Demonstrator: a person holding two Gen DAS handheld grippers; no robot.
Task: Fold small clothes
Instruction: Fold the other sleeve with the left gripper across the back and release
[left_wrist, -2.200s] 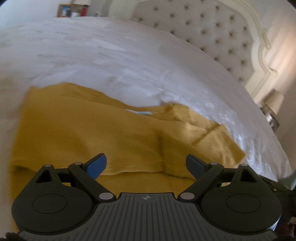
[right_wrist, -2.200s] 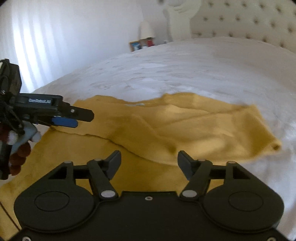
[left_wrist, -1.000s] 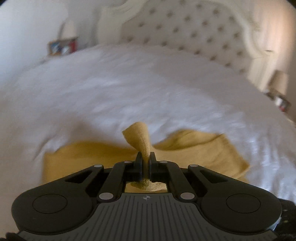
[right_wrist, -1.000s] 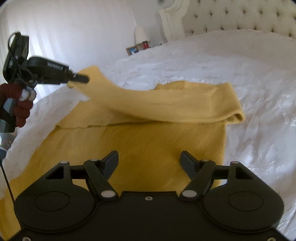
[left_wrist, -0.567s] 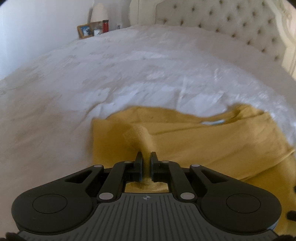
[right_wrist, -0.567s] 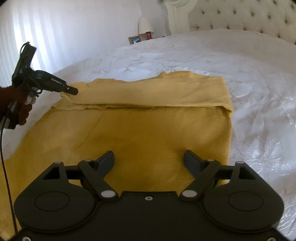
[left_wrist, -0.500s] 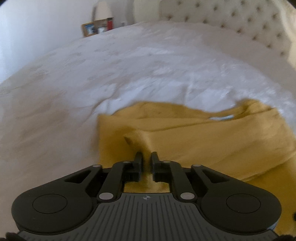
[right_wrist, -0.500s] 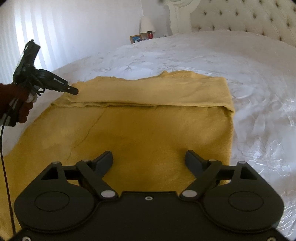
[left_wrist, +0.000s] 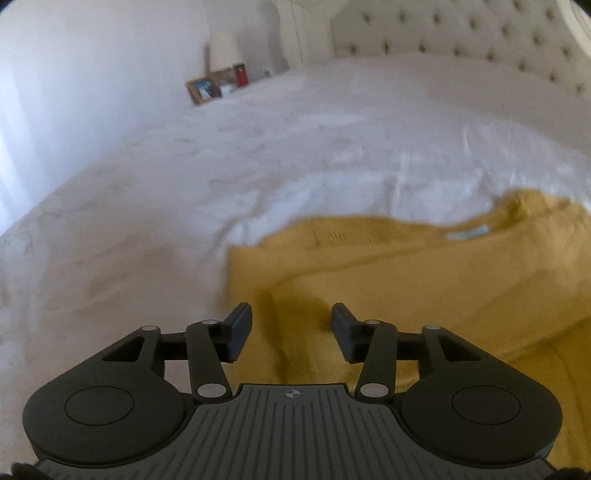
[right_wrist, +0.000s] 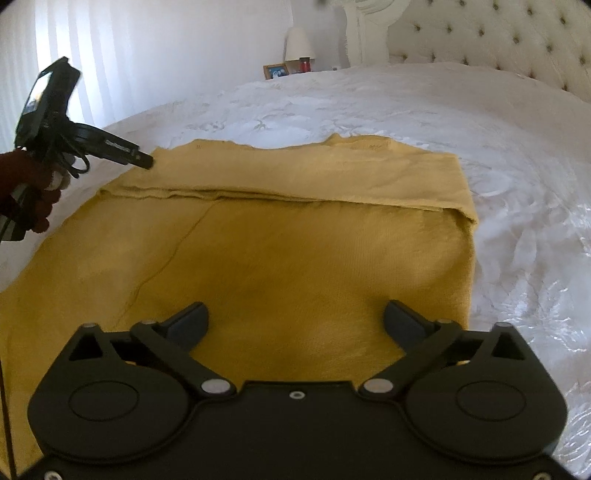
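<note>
While both grippers stand spread and empty, the right gripper hovers over the yellow garment on the white bed; only its view shows the folded band's far edge whole. The left gripper sits above the garment's corner, blurred, fabric cut off rightward.

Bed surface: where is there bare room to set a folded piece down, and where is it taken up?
Bare white bedspread lies between the yellow garment and the tufted headboard, and also right of the garment. The near-left part is crowded: the garment covers it, with the open left gripper at its corner.
</note>
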